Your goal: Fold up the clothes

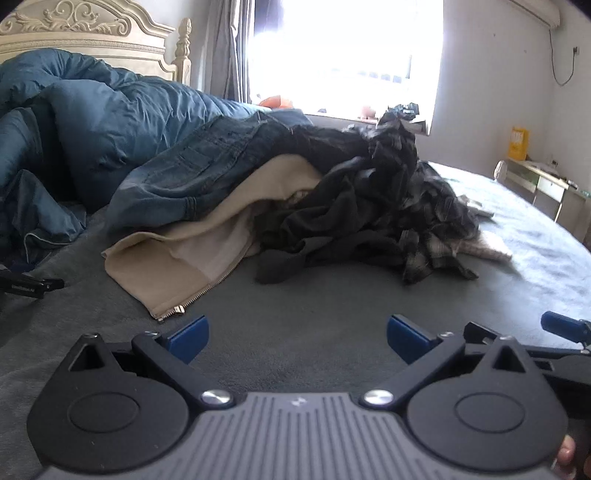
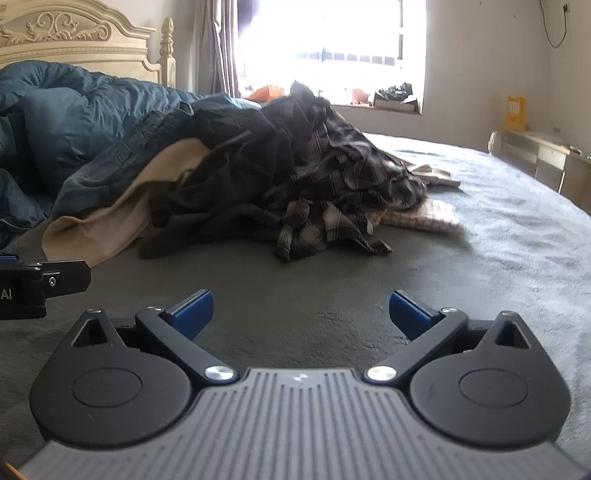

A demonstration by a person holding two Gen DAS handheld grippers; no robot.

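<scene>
unfolded clothes wait on a grey bed

grey plush bedspread (image 2: 480, 258) fills the foreground of a sunlit bedroom, its far edge curving out of frame. a mixed heap of unfolded clothes (image 1: 332, 206) lies near the middle of the bed: a blue denim garment (image 1: 192, 173) on top at the left, a beige zip-front jacket (image 1: 184, 266) spilling out beneath it, a black garment (image 1: 332, 221) in the centre and a dark plaid shirt (image 2: 343, 177) on the right. a pale knitted piece (image 2: 424, 218) pokes from under the plaid, mostly covered. a teal quilted duvet (image 1: 92, 122) is bunched against the carved cream headboard (image 1: 85, 33).

the left gripper (image 1: 297, 338) hangs low over bare bedspread short of the heap, its blue-padded fingers (image 1: 190, 338) spread wide and empty. the right gripper (image 2: 301, 314) is likewise splayed apart, gripping nothing. the window (image 2: 325, 48) is blown out by glare, and items on its sill are hard to make out. a fingertip shows at the left view's lower right corner.
</scene>
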